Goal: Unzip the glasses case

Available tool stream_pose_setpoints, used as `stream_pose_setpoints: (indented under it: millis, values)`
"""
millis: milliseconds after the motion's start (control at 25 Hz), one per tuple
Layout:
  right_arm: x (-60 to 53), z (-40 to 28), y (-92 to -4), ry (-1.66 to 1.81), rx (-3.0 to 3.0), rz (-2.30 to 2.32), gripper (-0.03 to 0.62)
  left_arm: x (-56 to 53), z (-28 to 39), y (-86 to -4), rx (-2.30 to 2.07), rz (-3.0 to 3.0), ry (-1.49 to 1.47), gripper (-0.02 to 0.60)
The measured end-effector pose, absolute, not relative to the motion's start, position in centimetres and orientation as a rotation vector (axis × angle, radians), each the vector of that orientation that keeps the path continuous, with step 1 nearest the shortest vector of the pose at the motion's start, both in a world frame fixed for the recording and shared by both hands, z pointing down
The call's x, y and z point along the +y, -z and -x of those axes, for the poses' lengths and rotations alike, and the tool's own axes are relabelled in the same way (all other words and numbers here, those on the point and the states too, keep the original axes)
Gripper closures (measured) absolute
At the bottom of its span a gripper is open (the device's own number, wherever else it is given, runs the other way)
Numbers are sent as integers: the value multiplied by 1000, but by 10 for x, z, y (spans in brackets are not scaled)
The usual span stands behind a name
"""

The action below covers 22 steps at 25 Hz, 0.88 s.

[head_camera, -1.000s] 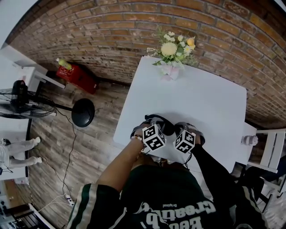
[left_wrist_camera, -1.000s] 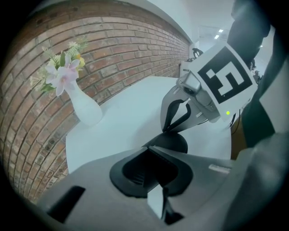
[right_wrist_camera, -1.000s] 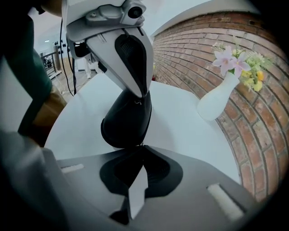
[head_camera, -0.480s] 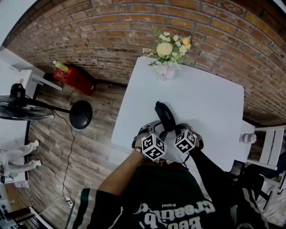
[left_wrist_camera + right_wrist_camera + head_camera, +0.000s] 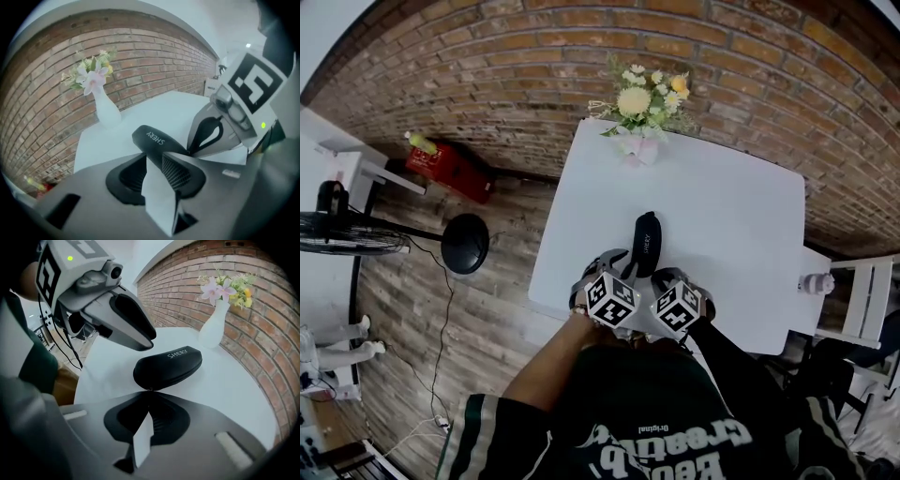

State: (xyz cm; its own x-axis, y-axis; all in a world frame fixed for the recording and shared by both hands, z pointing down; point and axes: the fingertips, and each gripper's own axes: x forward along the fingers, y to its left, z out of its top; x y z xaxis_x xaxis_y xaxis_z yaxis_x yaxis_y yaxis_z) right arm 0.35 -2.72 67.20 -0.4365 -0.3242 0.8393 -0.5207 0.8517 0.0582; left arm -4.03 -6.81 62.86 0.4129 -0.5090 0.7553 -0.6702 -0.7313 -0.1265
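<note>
A black zipped glasses case [image 5: 645, 246] marked SHERY lies on the white table [image 5: 722, 216], near its front edge. My left gripper [image 5: 602, 274] is at the case's near end [image 5: 154, 140]. Its jaws have just been closing and stand apart, with the case's tip at the gap between them. I see no pad pressing on the case. My right gripper [image 5: 667, 279] is shut, with its tips [image 5: 148, 391] on a small zipper pull at the edge of the case [image 5: 168, 365]. The left gripper view shows the right gripper [image 5: 206, 136] against the case's side.
A white vase of flowers [image 5: 642, 141] stands at the table's far edge. A white chair [image 5: 862, 309] and a small white object [image 5: 816, 281] are to the right. To the left, on the wooden floor, are a fan [image 5: 347, 230], a black round base [image 5: 465, 244] and a red crate [image 5: 450, 164].
The case was up between the two grippers. It now lies flat on the table, pointing away from me. The left jaws have let go of it and stand apart.
</note>
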Motion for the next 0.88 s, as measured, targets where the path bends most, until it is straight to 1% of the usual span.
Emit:
stream_pose_setpoints:
  millis: [120, 200, 360, 880]
  values:
    - [-27, -3, -673, -276, -2070, -621, 580, -71, 24, -624, -984, -2421, -1076, 487]
    - [-26, -1, -672, -277, -2078, -615, 579, -72, 18, -630, -958, -2386, -1062, 503]
    - [-26, -4, -677, -306, -2077, -626, 579, -71, 11, -637, -941, -2346, -1010, 511]
    - [-42, -17, -680, -292, -2065, -707, 580, -69, 5, -638, -901, -2354, -1047, 512]
